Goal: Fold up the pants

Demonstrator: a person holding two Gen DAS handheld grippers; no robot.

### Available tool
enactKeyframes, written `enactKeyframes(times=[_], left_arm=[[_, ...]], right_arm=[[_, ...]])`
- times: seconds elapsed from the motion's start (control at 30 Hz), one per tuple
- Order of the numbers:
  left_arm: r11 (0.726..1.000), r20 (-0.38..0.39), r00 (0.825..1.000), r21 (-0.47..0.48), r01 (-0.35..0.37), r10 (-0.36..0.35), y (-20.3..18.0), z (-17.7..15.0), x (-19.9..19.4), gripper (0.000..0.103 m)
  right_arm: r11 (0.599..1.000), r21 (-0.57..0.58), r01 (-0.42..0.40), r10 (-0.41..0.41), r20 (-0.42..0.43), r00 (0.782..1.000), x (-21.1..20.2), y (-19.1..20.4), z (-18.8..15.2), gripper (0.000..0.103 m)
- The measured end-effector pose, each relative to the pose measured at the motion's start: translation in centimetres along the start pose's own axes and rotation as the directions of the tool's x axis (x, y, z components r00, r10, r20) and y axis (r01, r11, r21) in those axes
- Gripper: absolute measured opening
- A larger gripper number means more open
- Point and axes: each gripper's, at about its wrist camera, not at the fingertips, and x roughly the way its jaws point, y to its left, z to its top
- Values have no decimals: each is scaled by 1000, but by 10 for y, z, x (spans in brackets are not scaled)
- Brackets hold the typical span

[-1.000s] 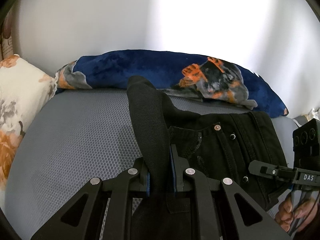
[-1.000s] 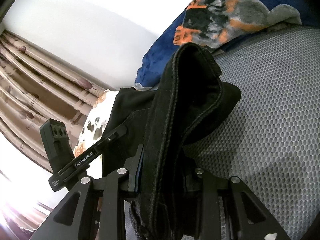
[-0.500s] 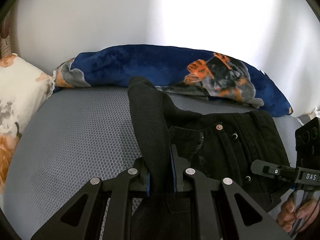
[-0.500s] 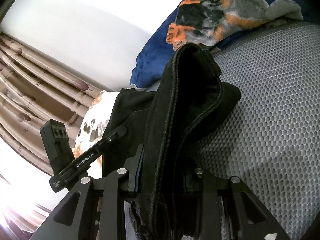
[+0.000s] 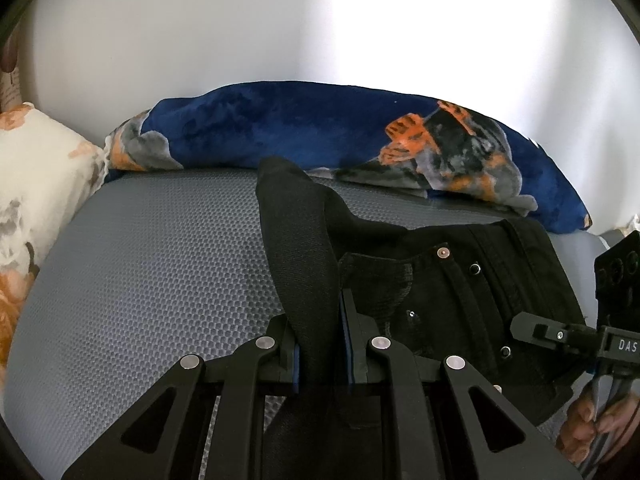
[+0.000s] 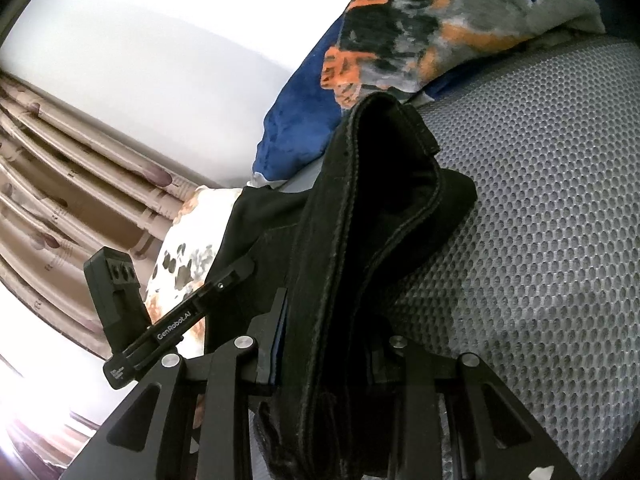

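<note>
Black pants [image 5: 452, 280] lie across the grey mesh bed surface [image 5: 160, 264], their waistband with metal buttons to the right in the left wrist view. My left gripper [image 5: 320, 344] is shut on a thin fold of the black fabric that stands up between its pads. In the right wrist view, my right gripper [image 6: 332, 344] is shut on a thick bunch of the pants [image 6: 380, 208], whose stitched hem rises ahead of the fingers. Each gripper's body shows in the other's view: the right one [image 5: 592, 332], the left one [image 6: 160, 312].
A blue blanket [image 5: 320, 136] with orange and grey print lies along the far edge against a white wall. A floral pillow [image 5: 36, 184] sits at the left. Curtains [image 6: 60, 184] hang at the left of the right wrist view. A hand [image 5: 592, 428] grips the right tool.
Both grippers have carried the pants slightly forward and down toward the bed; the blanket sits a little higher in both views. Both grips are unchanged.
</note>
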Motion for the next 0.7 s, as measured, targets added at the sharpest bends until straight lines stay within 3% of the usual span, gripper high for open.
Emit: enactKeyframes(times=[0.7], left_arm=[[1000, -2, 1000, -7, -10, 10, 8, -9, 12, 17]], right_arm=[[1000, -3, 17, -17, 14, 1000, -4, -8, -6, 28]])
